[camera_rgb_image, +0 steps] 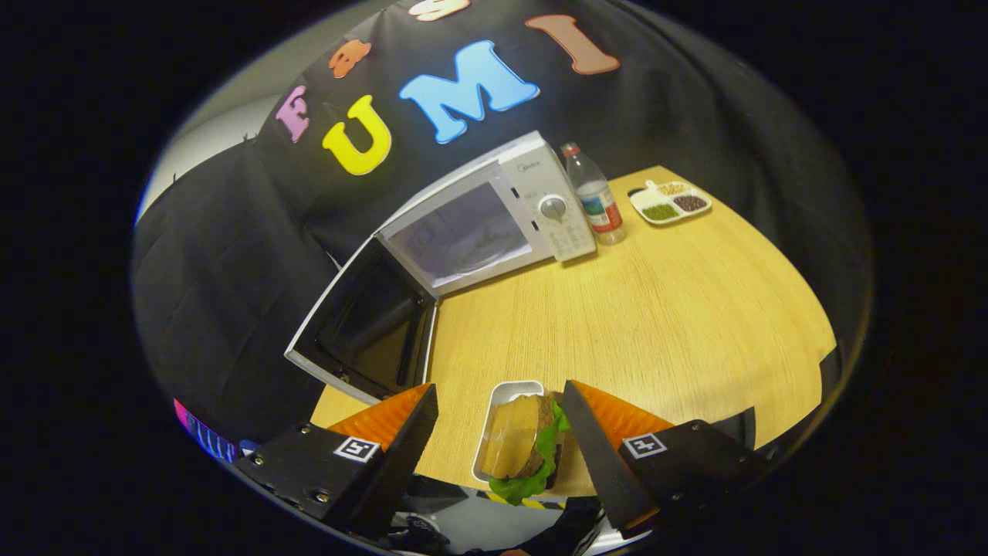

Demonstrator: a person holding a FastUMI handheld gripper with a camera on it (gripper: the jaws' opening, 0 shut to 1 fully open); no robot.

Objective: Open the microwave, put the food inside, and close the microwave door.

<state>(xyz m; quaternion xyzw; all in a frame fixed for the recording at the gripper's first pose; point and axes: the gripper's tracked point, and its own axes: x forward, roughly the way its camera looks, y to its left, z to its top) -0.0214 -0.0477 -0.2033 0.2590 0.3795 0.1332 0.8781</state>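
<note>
Wooden table lies bare ahead; microwave beyond, door swung open. Gripper spread wide around a sandwich tray, right finger touching it.

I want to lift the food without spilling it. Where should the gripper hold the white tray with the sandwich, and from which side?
Probably by its long side walls, coming from above. The white tray lies lengthwise between the open gripper fingers; the sandwich stands taller than the rim, so pinch the rim low, not the food.
</note>
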